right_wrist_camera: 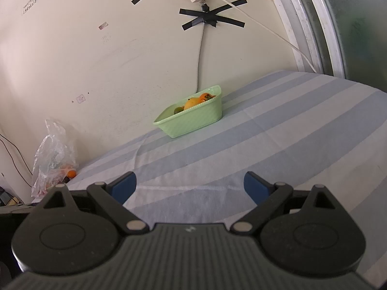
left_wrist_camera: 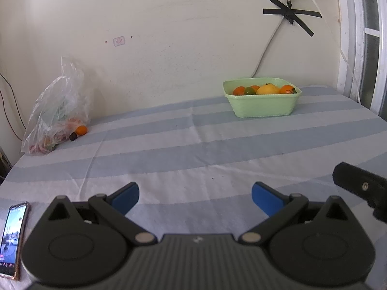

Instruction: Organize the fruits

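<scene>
Both the left hand-held gripper and right hand-held gripper hover released and empty over a blue-and-white striped cloth on the counter. Far ahead, against the cream wall, stands a green basket of fruits; ahead-left slumps a plastic bag beside a loose orange.

Soft, even daylight, brightest near window. Faint shadow beside green basket. No glare. Strong fisheye bending, dark corners. Slight softness throughout, more toward edges.
</scene>
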A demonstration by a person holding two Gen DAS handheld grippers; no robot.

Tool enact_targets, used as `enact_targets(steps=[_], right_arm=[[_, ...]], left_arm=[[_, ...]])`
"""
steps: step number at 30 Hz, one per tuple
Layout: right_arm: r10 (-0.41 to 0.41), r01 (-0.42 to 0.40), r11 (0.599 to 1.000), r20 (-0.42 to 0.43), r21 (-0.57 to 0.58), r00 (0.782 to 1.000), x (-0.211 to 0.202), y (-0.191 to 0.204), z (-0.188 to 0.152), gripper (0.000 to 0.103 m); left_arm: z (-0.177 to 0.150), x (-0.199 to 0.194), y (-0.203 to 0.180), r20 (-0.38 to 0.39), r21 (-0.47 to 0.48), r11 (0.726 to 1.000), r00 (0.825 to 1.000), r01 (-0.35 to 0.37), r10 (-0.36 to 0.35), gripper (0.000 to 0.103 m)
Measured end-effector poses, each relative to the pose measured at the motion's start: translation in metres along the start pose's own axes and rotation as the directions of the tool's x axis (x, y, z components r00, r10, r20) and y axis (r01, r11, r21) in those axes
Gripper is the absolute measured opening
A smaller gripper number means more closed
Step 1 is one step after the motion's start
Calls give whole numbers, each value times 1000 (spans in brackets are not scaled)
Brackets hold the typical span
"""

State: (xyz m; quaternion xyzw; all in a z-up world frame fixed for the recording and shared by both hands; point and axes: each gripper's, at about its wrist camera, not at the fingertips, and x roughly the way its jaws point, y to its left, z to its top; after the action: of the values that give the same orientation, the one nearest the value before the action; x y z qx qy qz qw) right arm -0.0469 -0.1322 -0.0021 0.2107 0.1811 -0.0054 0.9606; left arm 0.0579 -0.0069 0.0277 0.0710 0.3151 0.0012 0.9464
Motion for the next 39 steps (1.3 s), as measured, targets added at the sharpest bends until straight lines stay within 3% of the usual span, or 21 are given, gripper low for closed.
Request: enact_targets(steps=[13, 23, 33, 39], right_arm=[[0, 0, 1000, -30, 2, 1000, 2, -4, -1, 97], [11, -11, 1000, -3, 10, 1000, -11, -5, 2, 97], [40, -42, 999, 76, 26, 996, -54, -7, 3, 97], [80, -85, 996, 132, 37, 988, -90, -7, -1, 97]], left_arm=[[-4, -1, -8, -14, 6, 999, 999, 52, -52, 103], [-1, -18, -16, 19, 16, 999, 999, 36, -36, 103], [3, -71, -19, 113, -10, 998, 991, 66, -65, 103], [-7, -118, -26, 203, 4, 999, 978, 43, -43, 103]])
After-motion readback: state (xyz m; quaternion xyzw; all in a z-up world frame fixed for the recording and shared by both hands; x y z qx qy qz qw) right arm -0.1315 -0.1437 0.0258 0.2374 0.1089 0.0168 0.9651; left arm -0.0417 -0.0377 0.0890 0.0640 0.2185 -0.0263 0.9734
